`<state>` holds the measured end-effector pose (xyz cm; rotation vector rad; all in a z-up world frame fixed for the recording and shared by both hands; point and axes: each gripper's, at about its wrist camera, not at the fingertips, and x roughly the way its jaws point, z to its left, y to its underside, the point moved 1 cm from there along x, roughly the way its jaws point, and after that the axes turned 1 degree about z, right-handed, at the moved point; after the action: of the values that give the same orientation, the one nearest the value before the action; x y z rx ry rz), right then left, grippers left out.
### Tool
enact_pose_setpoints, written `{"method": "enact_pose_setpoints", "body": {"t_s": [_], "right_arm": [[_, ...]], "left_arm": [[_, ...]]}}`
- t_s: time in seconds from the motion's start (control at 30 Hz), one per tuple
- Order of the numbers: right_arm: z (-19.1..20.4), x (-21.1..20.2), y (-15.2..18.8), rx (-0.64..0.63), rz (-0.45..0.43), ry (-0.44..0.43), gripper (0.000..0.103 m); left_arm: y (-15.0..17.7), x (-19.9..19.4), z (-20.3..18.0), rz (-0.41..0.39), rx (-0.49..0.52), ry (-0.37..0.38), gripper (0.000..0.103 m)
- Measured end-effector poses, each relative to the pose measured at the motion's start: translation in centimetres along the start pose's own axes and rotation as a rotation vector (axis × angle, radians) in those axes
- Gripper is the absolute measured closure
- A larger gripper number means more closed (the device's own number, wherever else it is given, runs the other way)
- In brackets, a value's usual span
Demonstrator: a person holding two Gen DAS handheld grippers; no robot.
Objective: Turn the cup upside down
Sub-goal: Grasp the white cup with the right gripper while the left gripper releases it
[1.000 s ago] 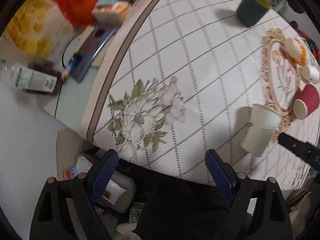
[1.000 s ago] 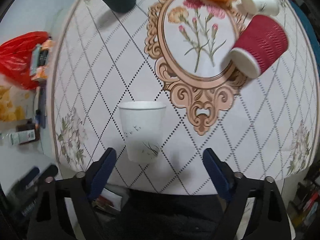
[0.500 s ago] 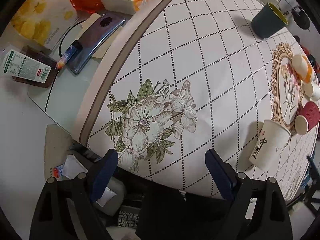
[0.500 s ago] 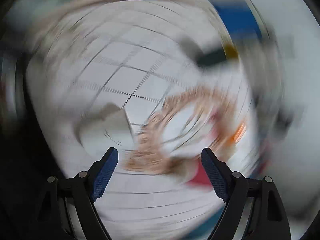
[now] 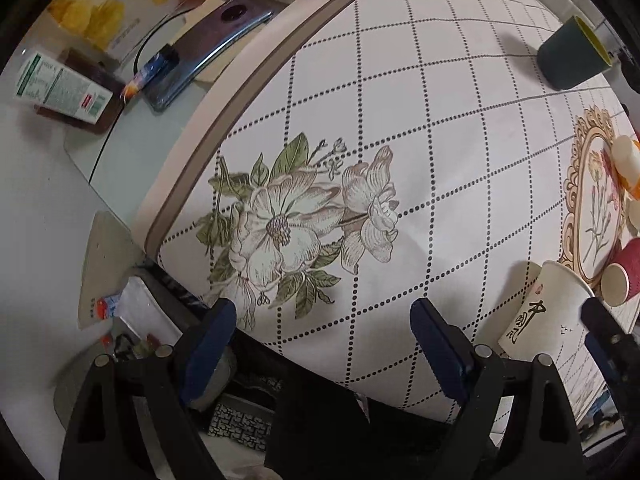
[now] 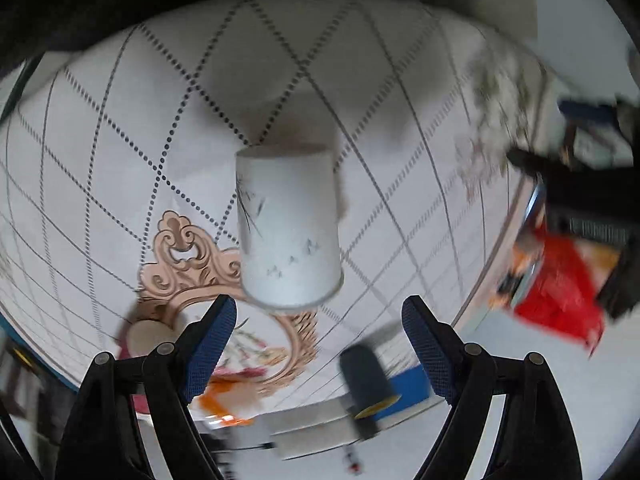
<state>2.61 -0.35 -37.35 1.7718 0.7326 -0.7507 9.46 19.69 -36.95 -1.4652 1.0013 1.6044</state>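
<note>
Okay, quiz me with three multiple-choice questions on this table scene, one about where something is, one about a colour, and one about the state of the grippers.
1. In the left wrist view, where does the white paper cup stand?
A. On the big printed flower
B. Near the table edge beside the red cup
C. On the phone

2. What colour is the cup at the far side of the table?
A. Dark teal with a yellow inside
B. Pink
C. Silver

3. How is the right gripper?
A. Shut on the white cup
B. Shut on nothing
C. Open, holding nothing

Answers: 1 B, it stands at the near edge next to the red cup. 2 A, its yellow rim shows. 3 C, its fingers stand wide apart, short of the cup.
</note>
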Motion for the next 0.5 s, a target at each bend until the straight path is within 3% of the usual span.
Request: {"method": "enact_pose_setpoints", "body": {"t_s": [0.5], "right_arm": [[2.9,1.6,-2.2,-0.236,-0.094,0.064,0.016]], "left_arm": [[0.4,1.8,1.3,0.022,-0.048,-0.025,0.014]]}}
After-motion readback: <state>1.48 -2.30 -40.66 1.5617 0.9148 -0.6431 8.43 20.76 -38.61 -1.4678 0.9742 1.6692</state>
